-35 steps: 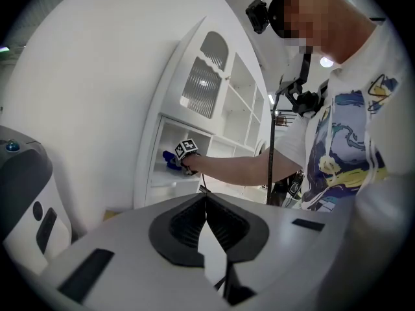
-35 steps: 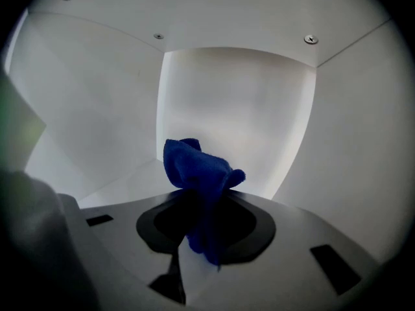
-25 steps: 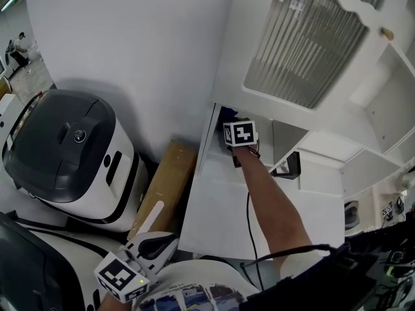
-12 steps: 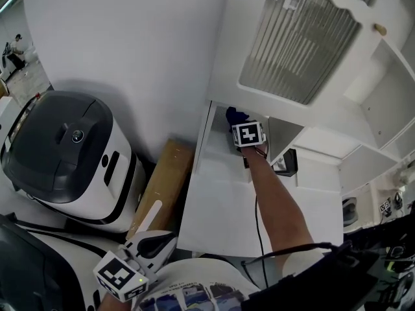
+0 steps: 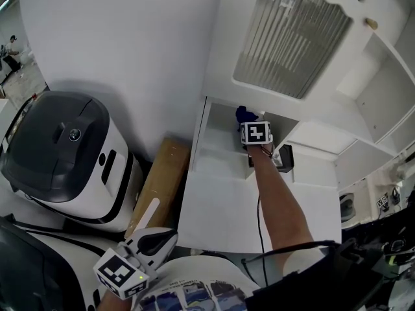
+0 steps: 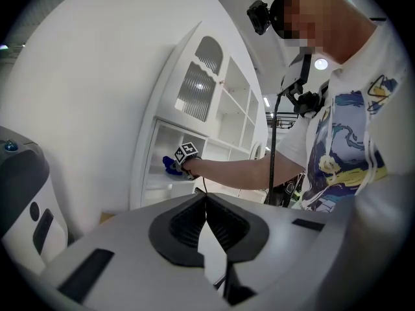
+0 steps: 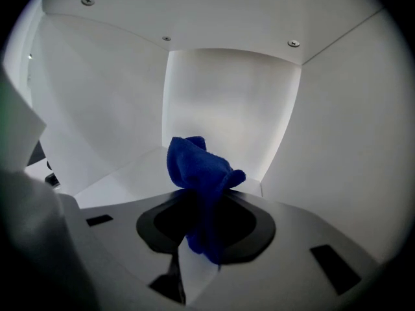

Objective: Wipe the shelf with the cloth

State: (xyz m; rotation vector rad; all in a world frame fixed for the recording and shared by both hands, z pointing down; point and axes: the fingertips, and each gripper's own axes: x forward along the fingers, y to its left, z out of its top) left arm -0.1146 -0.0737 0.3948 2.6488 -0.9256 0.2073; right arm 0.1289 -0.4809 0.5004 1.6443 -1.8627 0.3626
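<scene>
Right gripper (image 7: 204, 222), clamping the cloth (image 7: 198, 164), has moved rightward along the shelf (image 5: 217, 144): wiping progresses. Left gripper (image 6: 207, 206) idles below the shelf, jaws together, empty.

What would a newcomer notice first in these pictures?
The blue cloth stands out, pinched in the right gripper and held inside a lower shelf of the white cabinet. Left of the cabinet sits a bulky white machine with a dark lid.

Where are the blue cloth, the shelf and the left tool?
blue cloth (image 7: 198, 164): right gripper view, its bunched upper part.
shelf (image 7: 124, 175): right gripper view, the bare bottom board.
left tool (image 6: 206, 199): left gripper view, where its shut jaws meet.
</scene>
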